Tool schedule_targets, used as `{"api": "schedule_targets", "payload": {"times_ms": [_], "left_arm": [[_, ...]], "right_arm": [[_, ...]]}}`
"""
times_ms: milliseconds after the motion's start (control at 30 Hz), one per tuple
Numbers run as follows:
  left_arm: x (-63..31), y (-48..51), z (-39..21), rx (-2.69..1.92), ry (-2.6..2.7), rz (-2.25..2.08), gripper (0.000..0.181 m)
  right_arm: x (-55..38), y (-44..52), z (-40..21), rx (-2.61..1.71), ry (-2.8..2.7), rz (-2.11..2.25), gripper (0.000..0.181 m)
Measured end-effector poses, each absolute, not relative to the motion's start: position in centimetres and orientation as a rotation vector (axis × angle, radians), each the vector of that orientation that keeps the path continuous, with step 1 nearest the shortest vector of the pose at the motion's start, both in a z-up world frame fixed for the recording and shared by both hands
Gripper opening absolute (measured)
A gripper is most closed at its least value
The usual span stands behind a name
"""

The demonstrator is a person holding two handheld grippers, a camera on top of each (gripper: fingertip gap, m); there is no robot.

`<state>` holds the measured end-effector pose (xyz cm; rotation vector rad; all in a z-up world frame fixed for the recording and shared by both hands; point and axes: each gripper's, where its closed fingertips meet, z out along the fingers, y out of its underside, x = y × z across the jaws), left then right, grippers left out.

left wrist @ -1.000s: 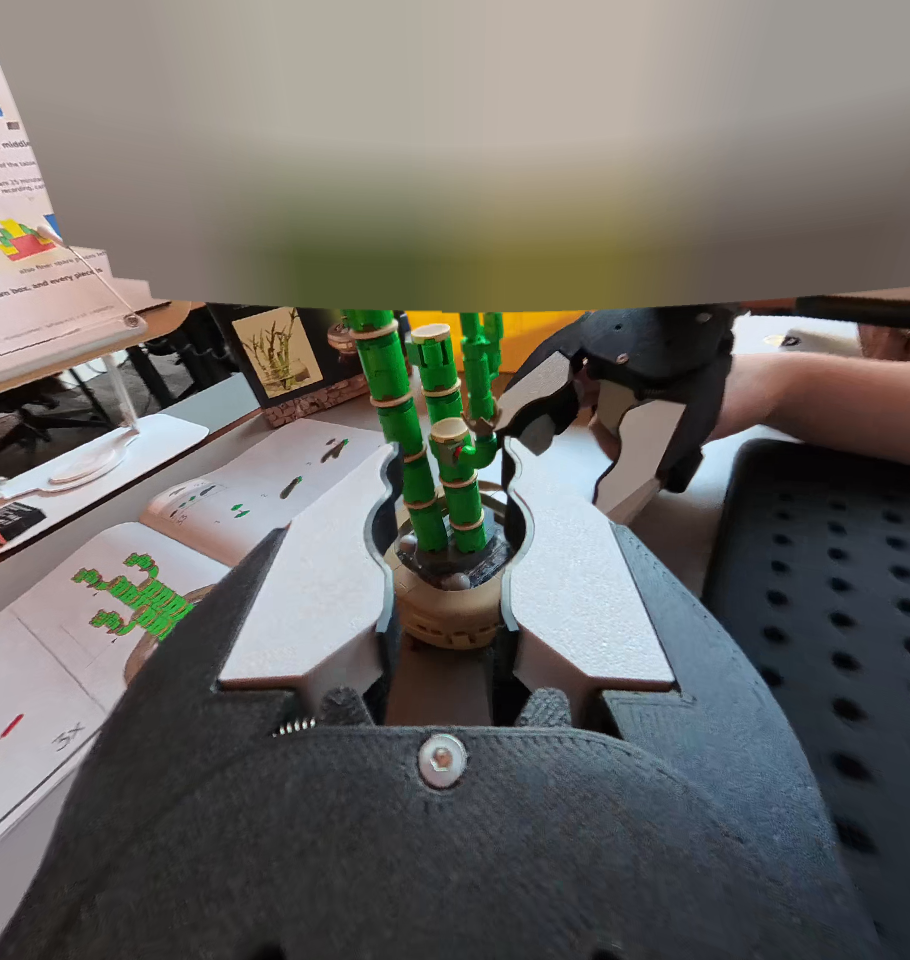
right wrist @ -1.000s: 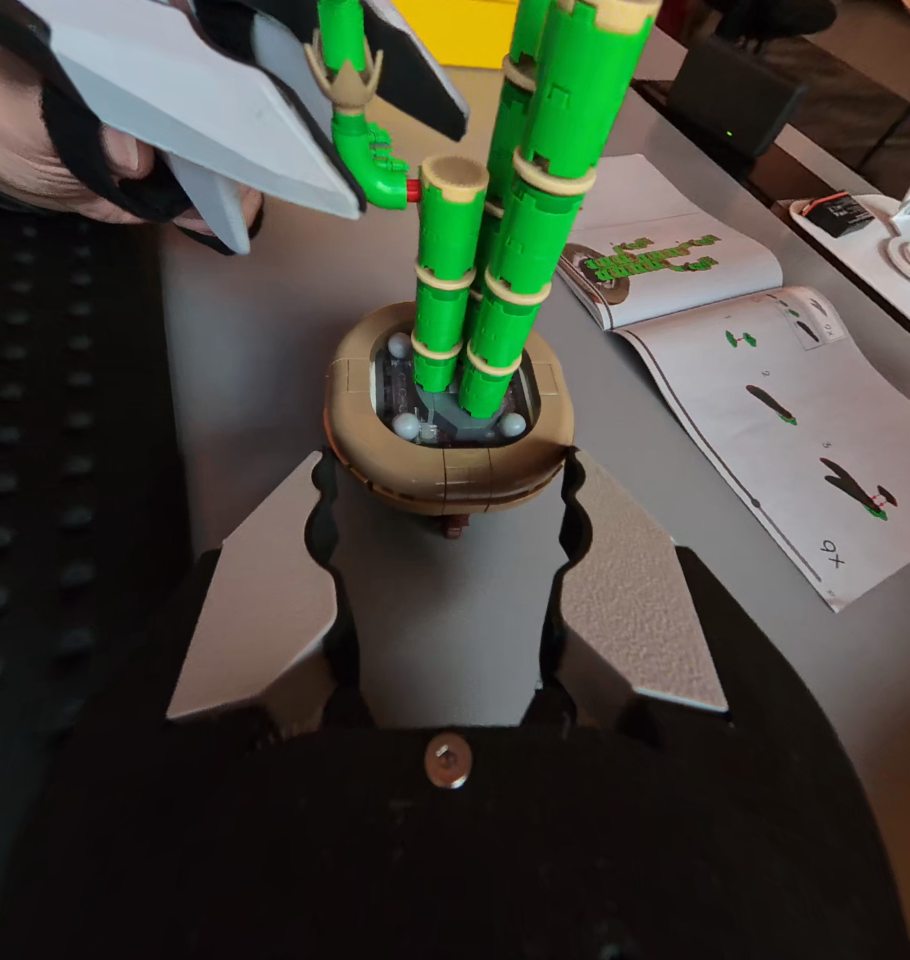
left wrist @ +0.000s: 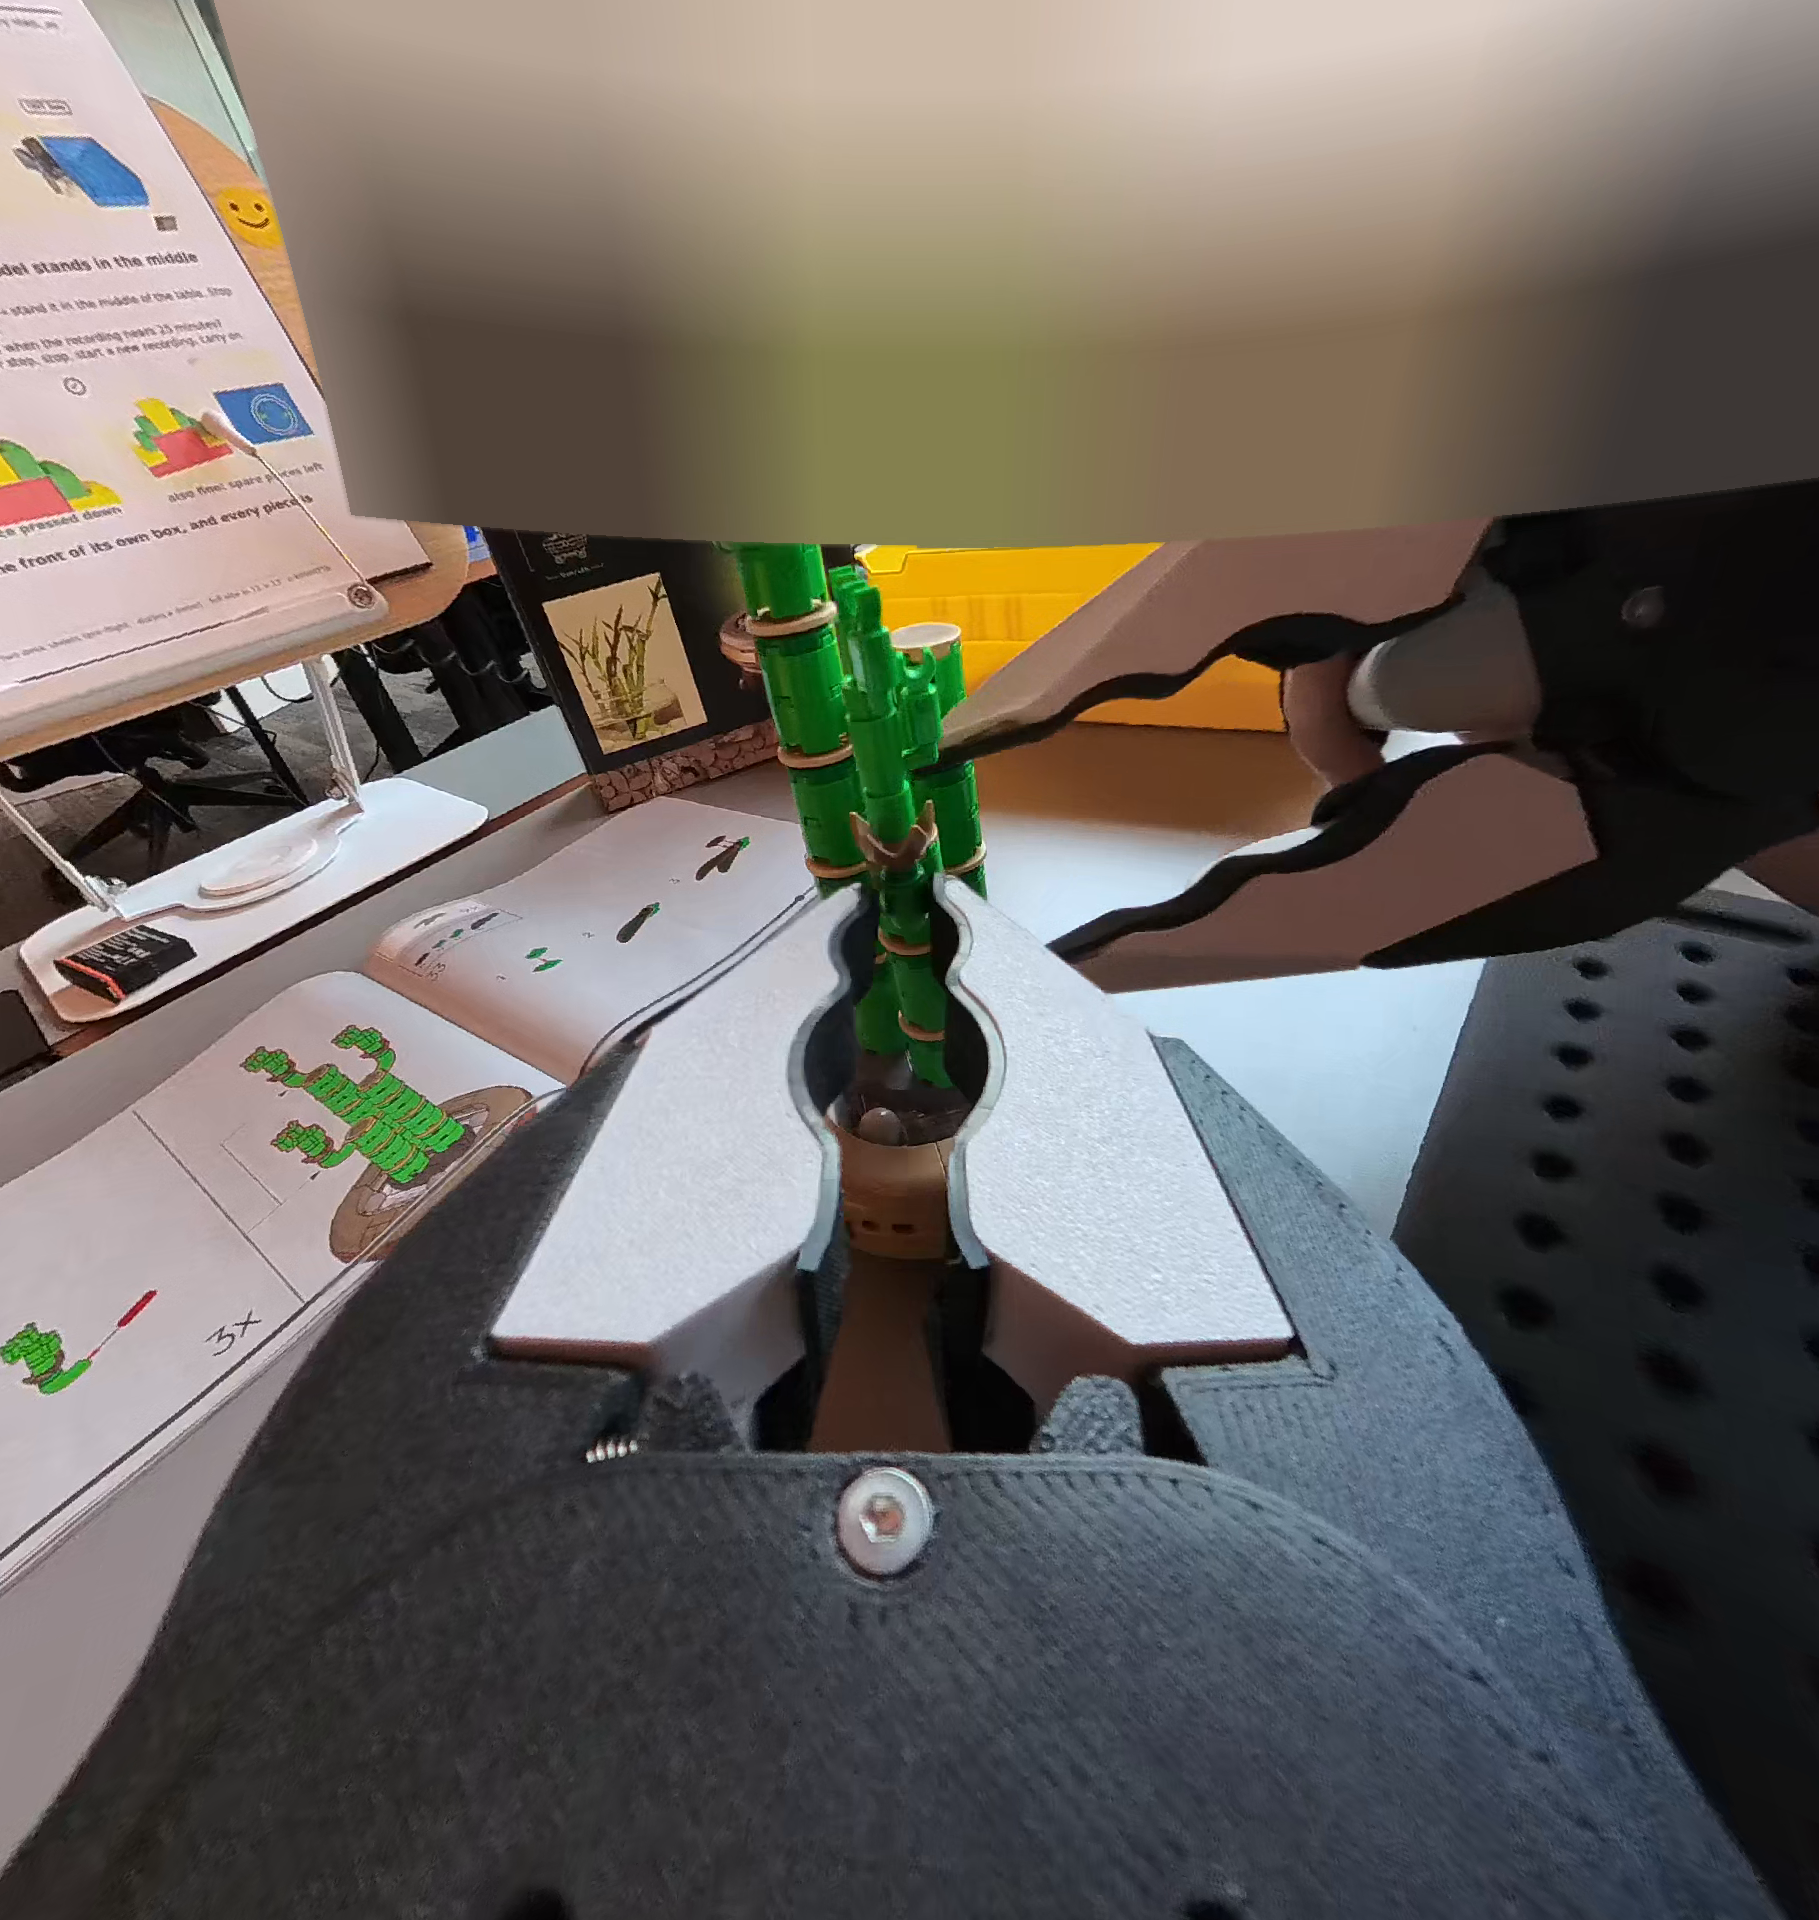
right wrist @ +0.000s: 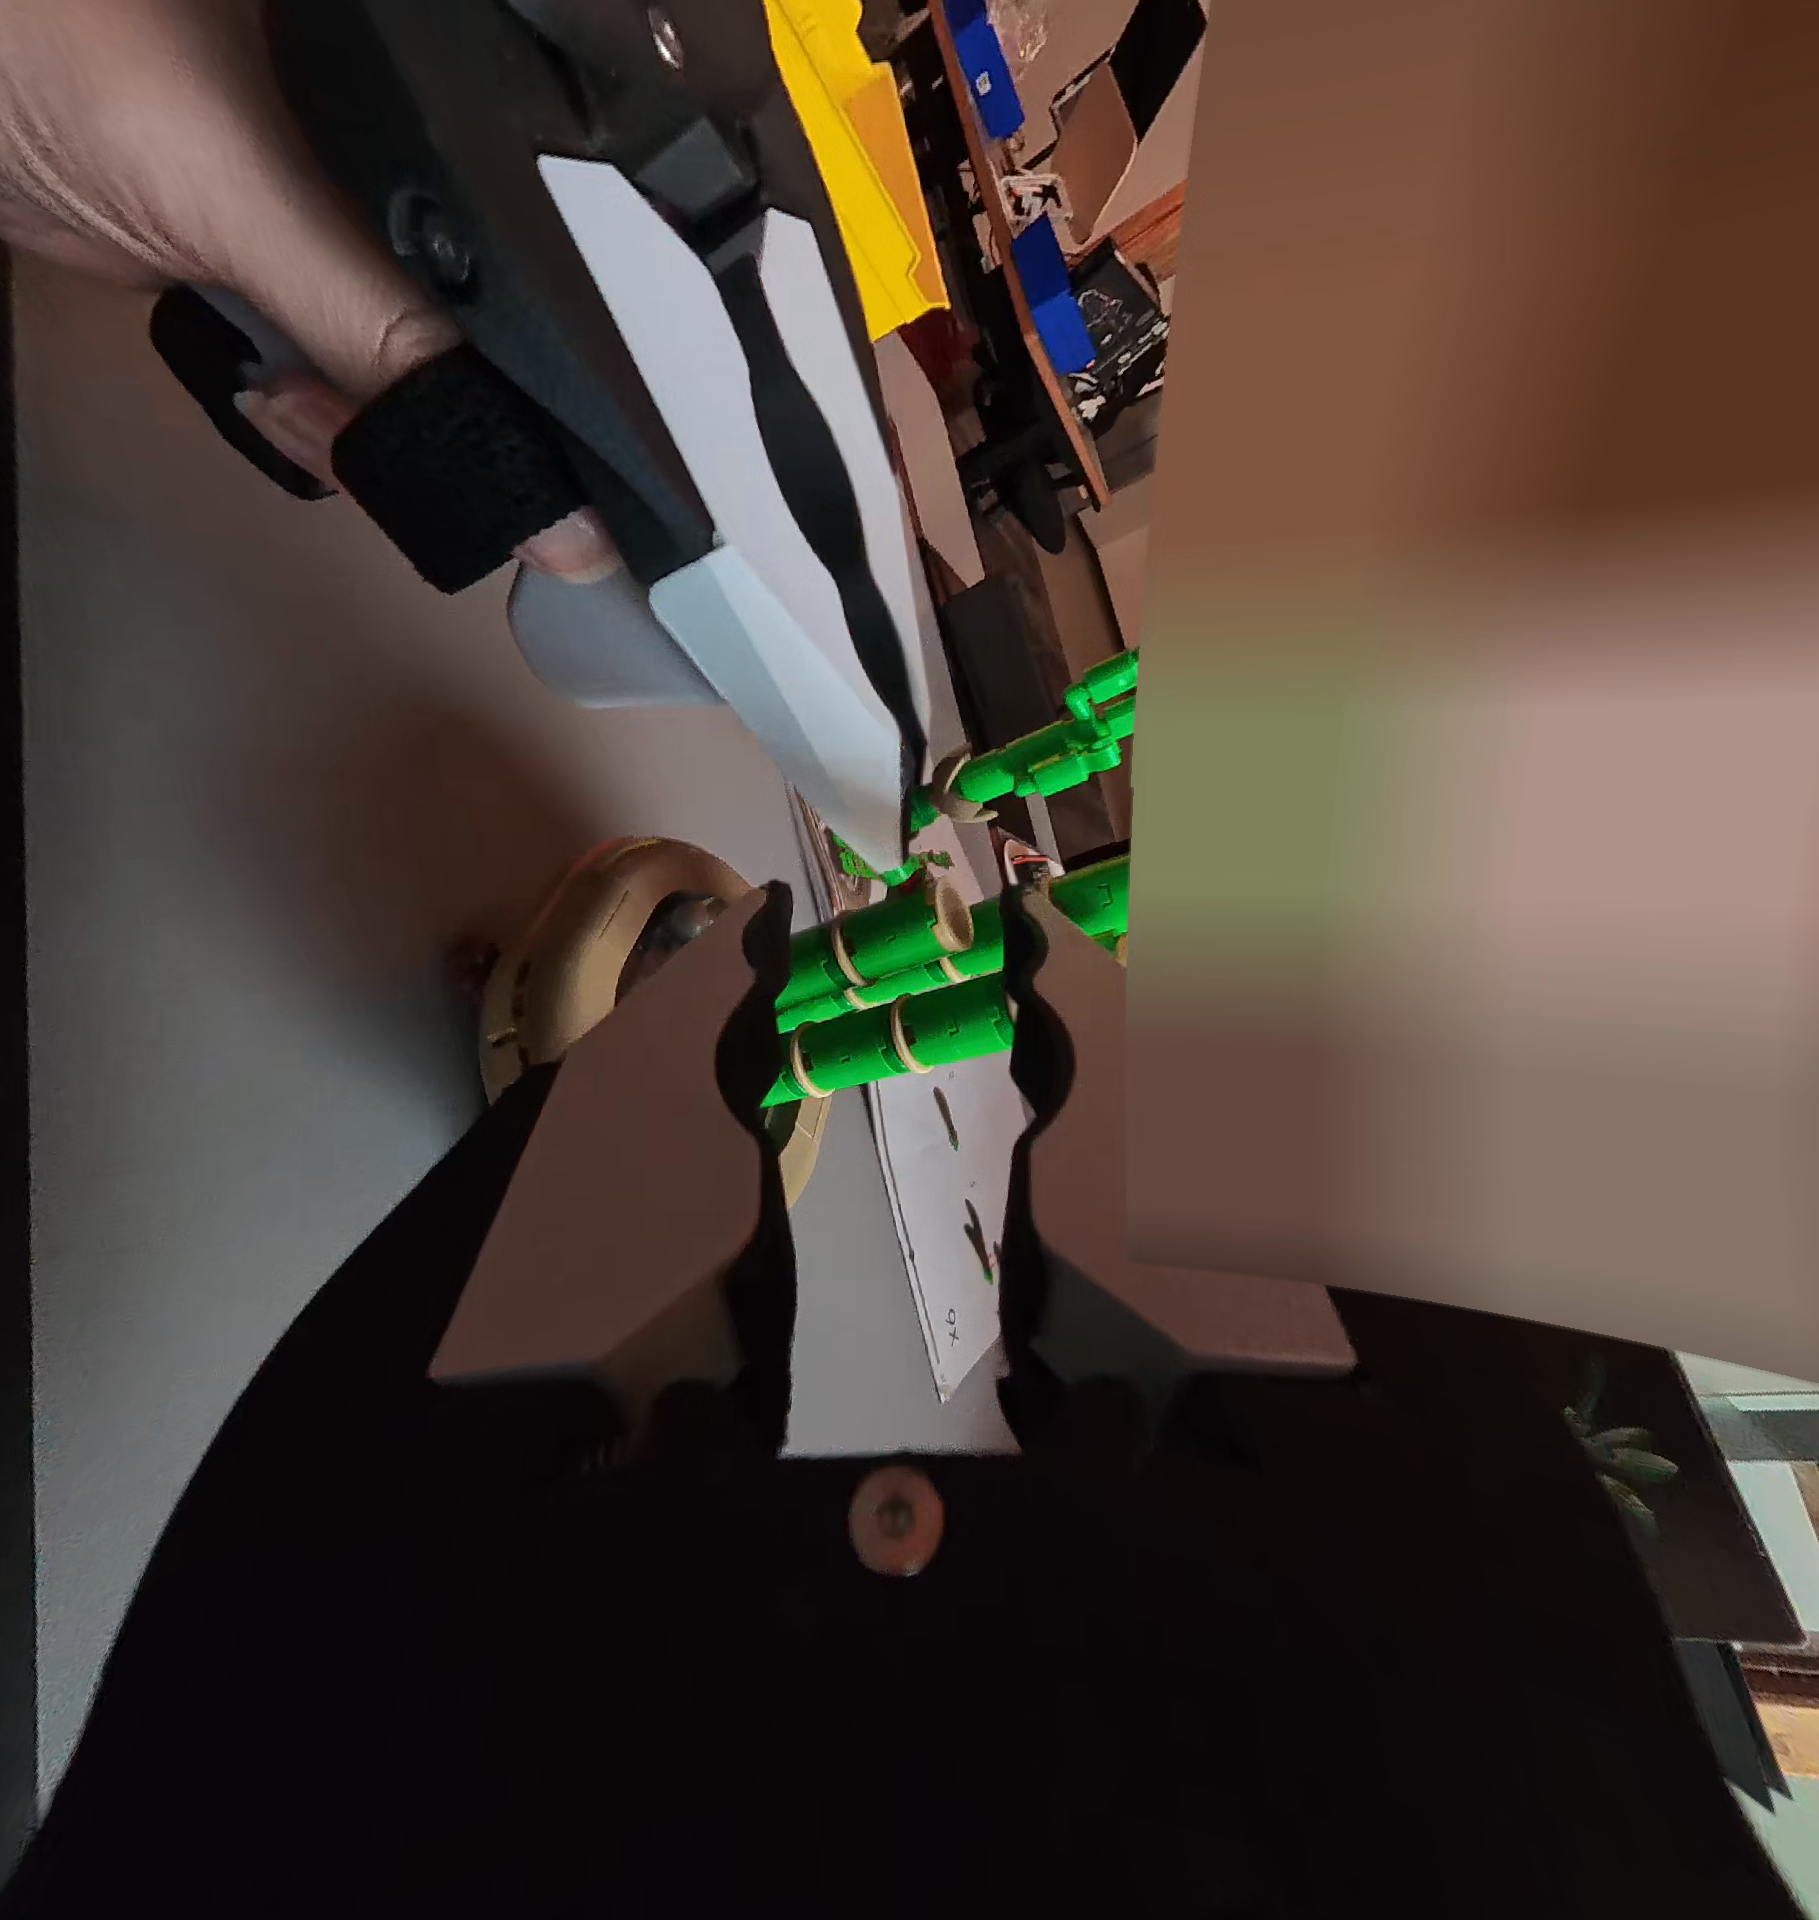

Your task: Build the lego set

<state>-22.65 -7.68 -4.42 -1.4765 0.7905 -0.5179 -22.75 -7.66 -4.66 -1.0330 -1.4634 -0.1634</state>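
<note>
We now see our right gripper (right wrist: 889, 914) rolled onto its side, so the green bamboo stalks with tan rings (right wrist: 900, 997) run sideways between its parted fingers instead of rising beyond the fingertips. Our left gripper (left wrist: 897, 894), closed on the small green side shoot with the tan leaf collar (left wrist: 892, 831), now stands in front of the stalks. The grippers are closer together than a second ago.

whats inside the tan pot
Green bamboo stalks stand in the tan pot on a dark bed with a grey pebble. The left hand-held gripper covers most of the rim, so the rest of the inside is hidden.
</note>
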Motion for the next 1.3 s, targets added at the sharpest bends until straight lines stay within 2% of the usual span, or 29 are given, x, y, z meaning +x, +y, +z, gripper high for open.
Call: {"api": "schedule_targets", "payload": {"times_ms": [33,300,500,633,1300], "left_arm": [[-22.6,-7.6,-4.5,-1.481,0.791,-0.514,0.007],[-22.5,-7.4,-4.6,-1.505,0.782,-0.527,0.007],[-22.5,-7.3,-4.7,-1.506,0.789,-0.504,0.007],[-22.6,-7.2,-4.7,-1.514,0.786,-0.504,0.007],[-22.4,-7.1,-4.7,-1.549,0.818,-0.541,0.007]], "right_arm": [[-22.8,-7.6,-4.9,-1.041,-1.475,-0.161,0.04],[-22.8,-7.1,-5.1,-1.076,-1.459,-0.157,0.031],[-22.8,-6.6,-6.5,-1.102,-1.499,-0.237,0.049],[-22.7,-6.6,-6.9,-1.07,-1.52,-0.321,0.053],[-22.5,-7.3,-6.8,-1.065,-1.477,-0.363,0.052]]}}
